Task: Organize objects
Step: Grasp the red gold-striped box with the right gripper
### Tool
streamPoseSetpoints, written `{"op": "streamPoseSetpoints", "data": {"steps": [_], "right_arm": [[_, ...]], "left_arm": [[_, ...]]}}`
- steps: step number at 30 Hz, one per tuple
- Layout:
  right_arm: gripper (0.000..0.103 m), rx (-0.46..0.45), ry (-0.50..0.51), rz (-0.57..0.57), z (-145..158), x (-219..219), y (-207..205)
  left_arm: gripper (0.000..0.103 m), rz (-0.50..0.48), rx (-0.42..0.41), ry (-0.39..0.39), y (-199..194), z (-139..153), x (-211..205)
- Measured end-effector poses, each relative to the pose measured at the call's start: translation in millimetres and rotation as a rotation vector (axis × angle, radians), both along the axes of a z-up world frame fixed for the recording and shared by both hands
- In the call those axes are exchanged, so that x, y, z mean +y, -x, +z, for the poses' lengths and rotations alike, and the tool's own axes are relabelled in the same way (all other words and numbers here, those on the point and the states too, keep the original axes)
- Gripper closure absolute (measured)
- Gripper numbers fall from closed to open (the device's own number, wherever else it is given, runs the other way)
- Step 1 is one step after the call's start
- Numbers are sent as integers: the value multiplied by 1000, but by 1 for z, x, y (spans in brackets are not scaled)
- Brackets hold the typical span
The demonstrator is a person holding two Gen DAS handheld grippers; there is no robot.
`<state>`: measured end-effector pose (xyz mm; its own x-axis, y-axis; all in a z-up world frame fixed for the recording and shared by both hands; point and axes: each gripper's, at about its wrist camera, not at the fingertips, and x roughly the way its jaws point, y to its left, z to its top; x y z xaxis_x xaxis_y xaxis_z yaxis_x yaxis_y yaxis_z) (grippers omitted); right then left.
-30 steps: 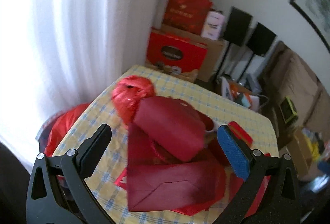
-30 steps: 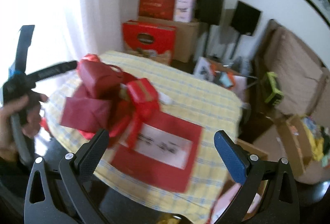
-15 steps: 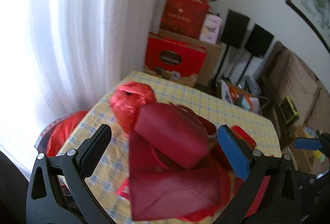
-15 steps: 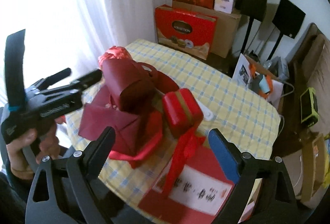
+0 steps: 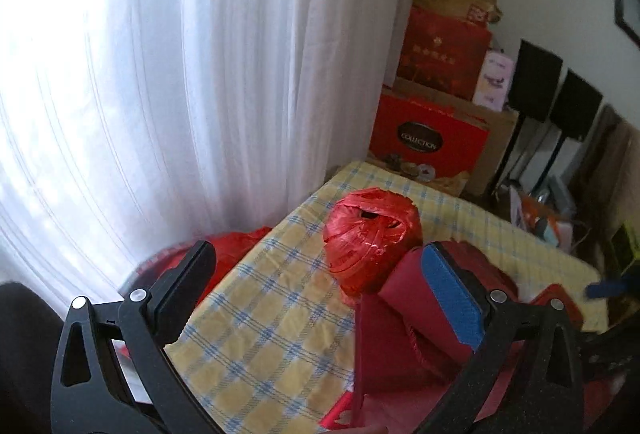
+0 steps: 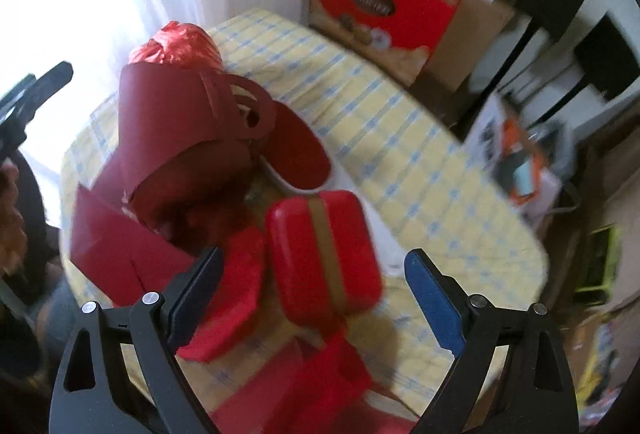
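A table (image 5: 272,334) under a yellow checked cloth holds a pile of red things. My left gripper (image 5: 318,262) is open over the cloth, with a red ribbon ball (image 5: 372,234) just beyond its fingers and a dark red gift bag (image 5: 440,298) behind its blue pad. My right gripper (image 6: 314,266) points steeply down, open, and hovers above a red box with a gold band (image 6: 324,254) without touching it. The dark red gift bag (image 6: 180,138) lies on its side, next to the ribbon ball (image 6: 180,46). Red tissue paper (image 6: 232,294) lies beside the box.
A flat dark red bag (image 6: 120,258) and a red envelope (image 6: 320,382) lie at the near edge. A white curtain (image 5: 180,94) hangs at the left. A red COLLECTION box (image 5: 424,142), a cardboard box and black speakers (image 5: 576,106) stand beyond the table. A person's hand (image 6: 10,218) holds the left gripper.
My right gripper has dropped closer over the pile, so the gold-banded box now sits between its fingers' line. My left gripper has swung left towards the curtain and the ribbon ball.
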<state>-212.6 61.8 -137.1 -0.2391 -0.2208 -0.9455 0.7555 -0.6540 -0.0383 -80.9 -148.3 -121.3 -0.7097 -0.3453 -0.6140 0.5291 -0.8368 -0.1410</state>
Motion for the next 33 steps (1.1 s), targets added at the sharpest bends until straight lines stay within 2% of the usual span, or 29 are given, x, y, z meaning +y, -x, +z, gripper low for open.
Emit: {"op": "streamPoseSetpoints", "data": {"steps": [3, 5, 9, 11, 14, 19, 21, 23, 27, 30, 33], "right_arm": [[9, -36, -82, 32, -16, -11, 4], [14, -27, -141, 46, -24, -16, 6], [23, -48, -158, 16, -34, -17, 17], [31, -51, -174, 6, -40, -15, 21], [38, -80, -188, 13, -53, -17, 22], [39, -56, -192, 21, -55, -18, 17], [39, -42, -175, 17, -51, -16, 15], [39, -33, -115, 9, -41, -12, 13], [39, 0, -20, -28, -10, 0, 8], [39, 37, 38, -54, 19, 14, -2], [39, 61, 100, -58, 44, 28, -17]], "left_arm": [[0, -36, 9, -36, 0, -2, -1], [0, -72, -7, -58, 3, -1, -2], [0, -88, -18, -53, 4, -1, -3], [0, -99, -34, -44, 5, -2, -3], [0, -153, -59, -60, 10, -6, -1], [0, -293, -68, -16, 10, -3, 11], [0, -339, -62, 6, 8, 0, 15], [0, -403, -66, 11, 7, 3, 19], [0, -526, -81, -36, 6, 6, 23], [0, -657, -72, -86, 1, 6, 30], [0, -679, -84, -35, -1, 13, 37]]}}
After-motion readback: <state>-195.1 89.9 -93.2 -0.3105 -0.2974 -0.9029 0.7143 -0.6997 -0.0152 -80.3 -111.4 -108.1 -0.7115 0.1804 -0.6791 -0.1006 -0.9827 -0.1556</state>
